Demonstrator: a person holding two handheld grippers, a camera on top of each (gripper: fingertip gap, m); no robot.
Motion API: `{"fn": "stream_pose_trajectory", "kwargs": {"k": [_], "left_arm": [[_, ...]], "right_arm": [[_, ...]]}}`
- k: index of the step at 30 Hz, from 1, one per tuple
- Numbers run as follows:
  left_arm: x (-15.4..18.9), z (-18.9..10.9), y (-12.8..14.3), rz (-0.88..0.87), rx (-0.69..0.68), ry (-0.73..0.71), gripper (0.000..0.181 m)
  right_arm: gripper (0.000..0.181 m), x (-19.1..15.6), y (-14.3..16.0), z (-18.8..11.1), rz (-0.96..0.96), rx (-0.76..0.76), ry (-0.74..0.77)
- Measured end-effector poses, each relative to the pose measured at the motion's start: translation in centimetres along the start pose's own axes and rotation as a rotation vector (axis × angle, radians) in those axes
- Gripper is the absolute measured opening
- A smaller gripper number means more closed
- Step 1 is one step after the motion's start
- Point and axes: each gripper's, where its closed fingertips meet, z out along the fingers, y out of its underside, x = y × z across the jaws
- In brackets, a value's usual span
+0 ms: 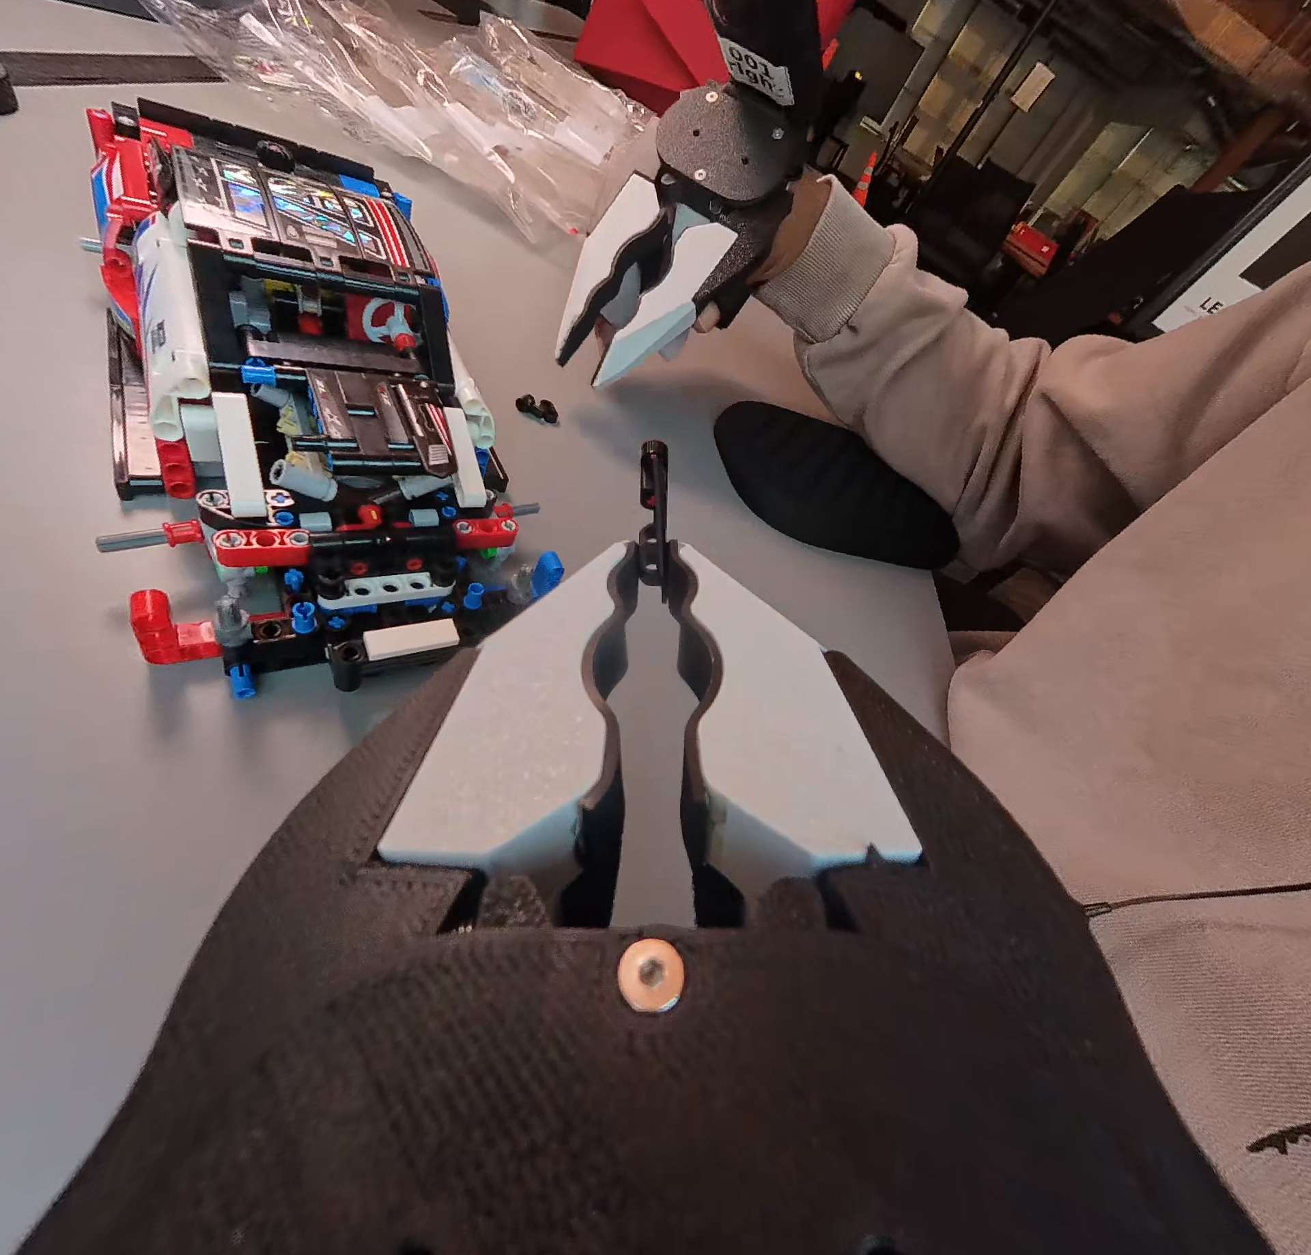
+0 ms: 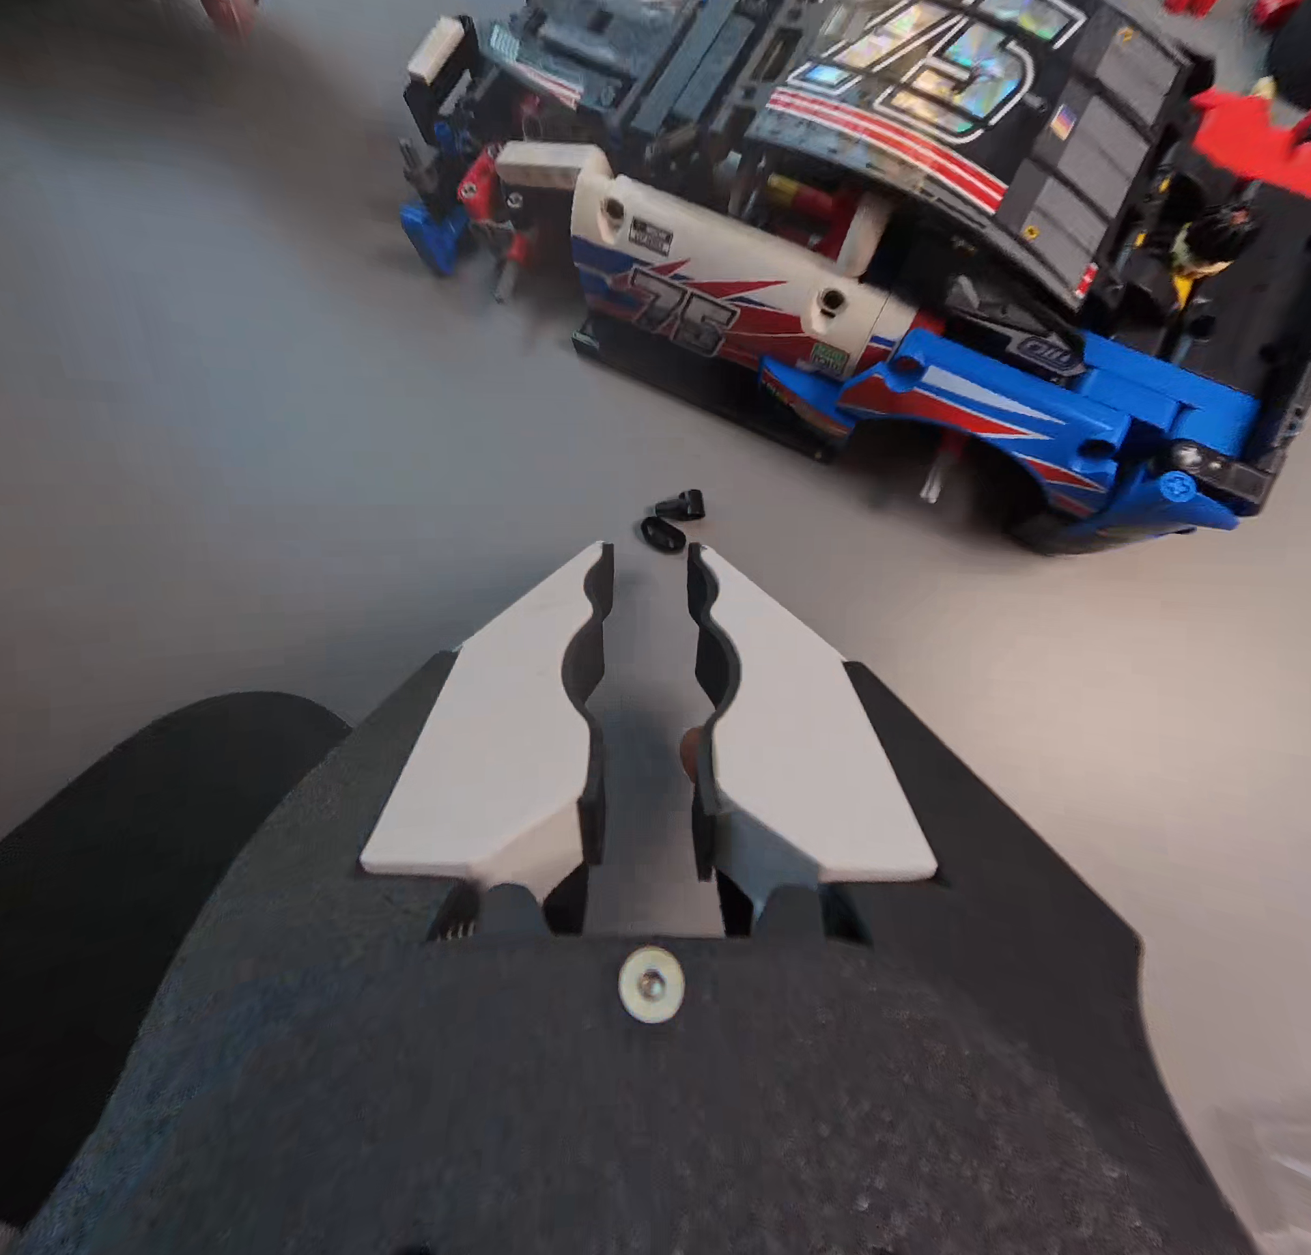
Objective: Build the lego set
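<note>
**Black beam gripped by the left gripper, loose pins lying by the car**

A grey table [image 1: 85, 831] is seen carrying everything. The largest thing on it is the part-built toy car [image 1: 284, 398], set well in from the near edge, toward the left side as seen from the left wrist view; its black roof, white and blue side panels and red parts are shown, and no wheels are seen on the bare axle ends. Behind the car, toward the far edge, crumpled clear plastic bags [image 1: 426, 86] are spread. A black chair seat [image 1: 830, 490] is seen past the table's right edge, under a beige sleeve [image 1: 922, 384].

The left gripper [image 1: 651, 568] is held above the table near its right edge, and its fingers are clenched on a thin black beam [image 1: 656, 504] that stands upright out of the tips, with a black pin at its top end. The right gripper [image 1: 596, 362] is held tilted downward just above the table, between the car and the sleeve; its fingers are parted and nothing is held between them.

Two small black pins [image 2: 674, 518] are seen lying together on the bare table, just ahead of the right gripper's tips and near the car's side.
</note>
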Motion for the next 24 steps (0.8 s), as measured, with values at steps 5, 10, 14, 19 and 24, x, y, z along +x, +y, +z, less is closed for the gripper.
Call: {"fn": "stream_pose_trajectory", "kwargs": {"k": [5,10,14,19,24], "left_arm": [[0.0,0.3,0.6,-0.006,-0.024,0.005,0.005],[0.1,0.4,0.8,-0.005,-0.032,0.013,0.005],[0.2,0.4,0.9,-0.008,-0.038,0.022,0.005],[0.3,0.6,1.2,-0.009,-0.054,0.027,0.005],[0.1,0.5,1.3,-0.018,-0.061,0.018,0.005]], "right_arm": [[0.025,0.0,0.0,1.7,-0.063,-0.109,-0.011],[0.013,-0.4,1.1,2.0,-0.084,-0.205,-0.051],[0.015,-1.0,1.1,1.8,-0.103,-0.211,-0.052],[0.022,-1.1,1.0,2.1,-0.078,-0.231,-0.047],[0.007,-1.1,0.7,2.6,-0.107,-0.255,0.008]]}}
